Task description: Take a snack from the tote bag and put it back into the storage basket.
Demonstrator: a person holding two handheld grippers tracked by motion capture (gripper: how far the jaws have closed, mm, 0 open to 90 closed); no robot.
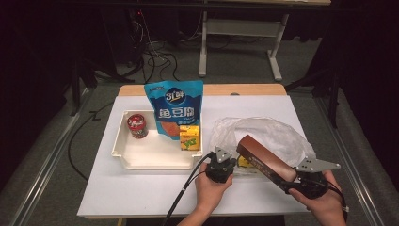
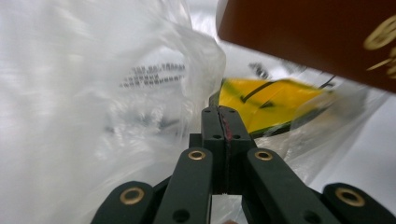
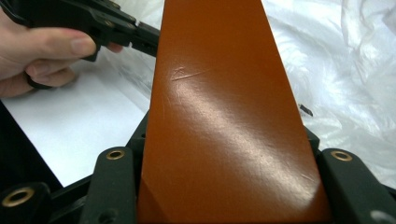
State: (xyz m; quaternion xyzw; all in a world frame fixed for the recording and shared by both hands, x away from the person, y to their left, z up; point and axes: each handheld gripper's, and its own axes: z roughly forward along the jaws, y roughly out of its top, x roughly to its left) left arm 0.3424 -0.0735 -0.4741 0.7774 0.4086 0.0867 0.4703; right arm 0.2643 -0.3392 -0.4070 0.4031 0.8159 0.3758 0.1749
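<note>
Plastic bag [image 1: 263, 134] pinched in the closed left gripper [image 1: 221, 165], right gripper [image 1: 301, 181] clamping brown box [image 1: 263, 160] above it.

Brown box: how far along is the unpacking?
Done: a red can, a blue pouch and a yellow-green carton already stand in the white tray.
In hand: the right gripper clamps the brown box, held tilted above the plastic bag; the left gripper pinches the bag's edge shut.
Left: placing the box, then a yellow packet inside the bag.
</note>
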